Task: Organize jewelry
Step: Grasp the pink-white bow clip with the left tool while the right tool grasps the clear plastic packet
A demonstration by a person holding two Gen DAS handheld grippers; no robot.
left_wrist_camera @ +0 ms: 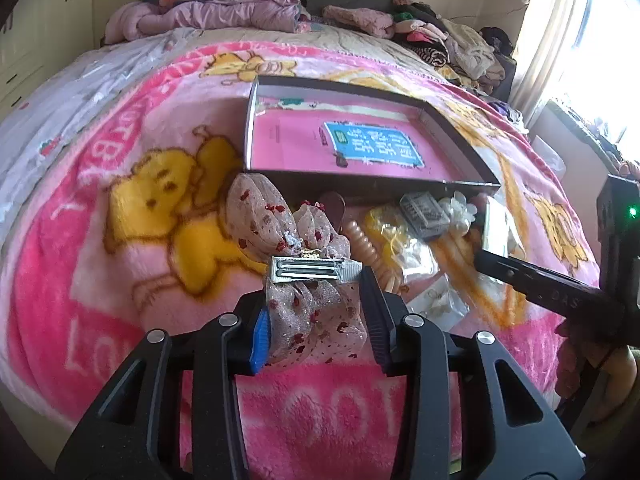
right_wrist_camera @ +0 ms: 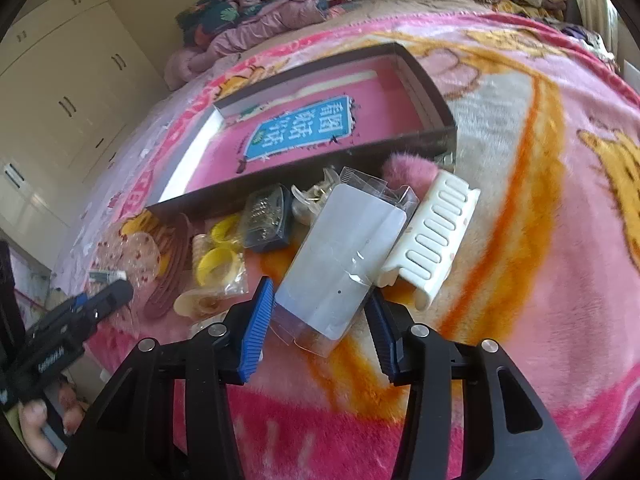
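Both grippers angled down at the blanket (left_wrist_camera: 120, 208), each clamped on an item

Left gripper (left_wrist_camera: 316, 324) pads pinch the sheer hair bow (left_wrist_camera: 308, 312), its silver clip (left_wrist_camera: 308, 269) just past the fingertips. Right gripper (right_wrist_camera: 320, 316) pinches a clear plastic packet (right_wrist_camera: 344, 260); white comb clip (right_wrist_camera: 430, 236) just right of its fingers. Open box (right_wrist_camera: 436, 96) lies beyond both, remaining jewelry pile (left_wrist_camera: 404, 236) against its near wall

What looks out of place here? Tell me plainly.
The jewelry and hair pieces lie in a jumbled heap on the blanket, outside the box, which holds only a pink book. The white claw clip lies beside the heap.
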